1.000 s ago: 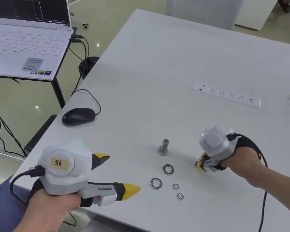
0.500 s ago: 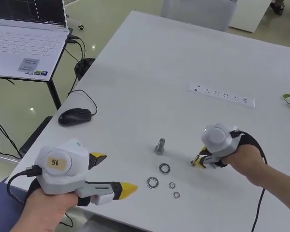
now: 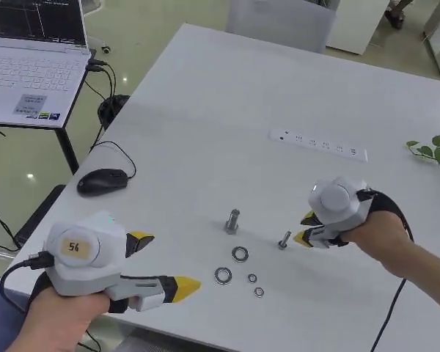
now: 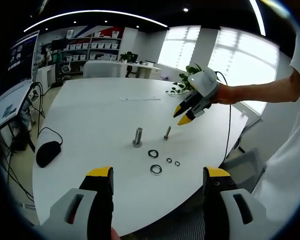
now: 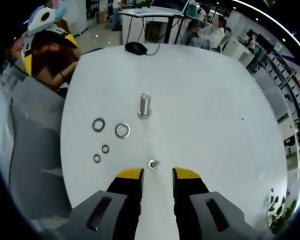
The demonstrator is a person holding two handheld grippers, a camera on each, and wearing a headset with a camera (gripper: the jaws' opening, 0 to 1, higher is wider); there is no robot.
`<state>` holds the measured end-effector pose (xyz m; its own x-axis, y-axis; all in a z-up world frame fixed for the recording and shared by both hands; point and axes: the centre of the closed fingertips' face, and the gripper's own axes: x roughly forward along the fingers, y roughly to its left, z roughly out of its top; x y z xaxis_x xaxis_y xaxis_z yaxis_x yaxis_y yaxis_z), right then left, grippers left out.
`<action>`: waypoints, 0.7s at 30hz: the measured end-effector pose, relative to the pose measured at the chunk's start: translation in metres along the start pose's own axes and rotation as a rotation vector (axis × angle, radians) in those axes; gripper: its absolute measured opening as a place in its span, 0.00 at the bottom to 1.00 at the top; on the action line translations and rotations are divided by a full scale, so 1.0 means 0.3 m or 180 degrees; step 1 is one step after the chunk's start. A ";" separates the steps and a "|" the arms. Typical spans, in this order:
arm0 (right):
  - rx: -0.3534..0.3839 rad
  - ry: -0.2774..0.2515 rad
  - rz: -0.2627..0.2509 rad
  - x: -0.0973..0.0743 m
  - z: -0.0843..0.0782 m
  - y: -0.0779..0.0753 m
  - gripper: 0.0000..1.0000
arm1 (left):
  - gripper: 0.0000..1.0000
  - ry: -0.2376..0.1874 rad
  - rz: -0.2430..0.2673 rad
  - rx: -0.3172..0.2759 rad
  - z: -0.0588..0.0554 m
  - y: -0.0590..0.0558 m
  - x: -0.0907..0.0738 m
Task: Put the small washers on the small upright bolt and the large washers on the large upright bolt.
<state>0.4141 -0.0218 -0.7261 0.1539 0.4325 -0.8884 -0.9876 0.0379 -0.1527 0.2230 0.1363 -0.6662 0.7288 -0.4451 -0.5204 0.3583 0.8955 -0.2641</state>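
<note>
The small upright bolt (image 3: 284, 240) is standing on the white worktop (image 3: 227, 110), bare, and the large upright bolt (image 3: 232, 221) stands near it at about 10 o'clock, bare too. All four washers are lying flat on the worktop. The two large washers (image 3: 240, 254) sit at roughly 6 o'clock from the large bolt, one close under it and the other a little further out toward 7. The two small washers (image 3: 252, 278) are just beside those, around 7 o'clock from the small bolt. The right claw (image 3: 303, 228) is at 3 o'clock from the small bolt, yellow tips aimed at it and just beside it. In the right gripper view the bolt sits right ahead of the gap between the tips, and the jaws are parted with nothing between them. The left claw (image 3: 166, 260) is over at about 8 o'clock from the washers, well apart from them, with its jaws spread wide and not holding anything. Further out there's a black mouse (image 3: 103, 180) at 10 o'clock from the bolts, a white power strip (image 3: 318, 144) at about 1 o'clock, a bit of green plant (image 3: 429, 148) at 2 o'clock by the worktop's edge, and an open laptop (image 3: 29, 73) off at 10 o'clock on its own stand.
</note>
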 end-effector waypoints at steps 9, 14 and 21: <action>-0.0176 -0.0137 0.0103 -0.061 0.112 0.043 0.26 | 0.73 -0.0013 -0.0026 0.0031 -0.010 -0.014 -0.017; -0.0260 -0.0160 0.0221 -0.046 0.138 0.084 0.26 | 0.73 -0.0032 -0.0023 0.0028 -0.011 -0.020 -0.021; -0.0320 -0.0110 0.0336 -0.011 0.150 0.128 0.26 | 0.73 -0.0050 -0.0009 0.0011 -0.012 -0.027 -0.024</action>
<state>0.3744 0.0189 -0.7095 0.0464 0.4601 -0.8867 -0.9897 -0.0992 -0.1033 0.2128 0.1323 -0.6631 0.7368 -0.4475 -0.5068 0.3624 0.8942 -0.2628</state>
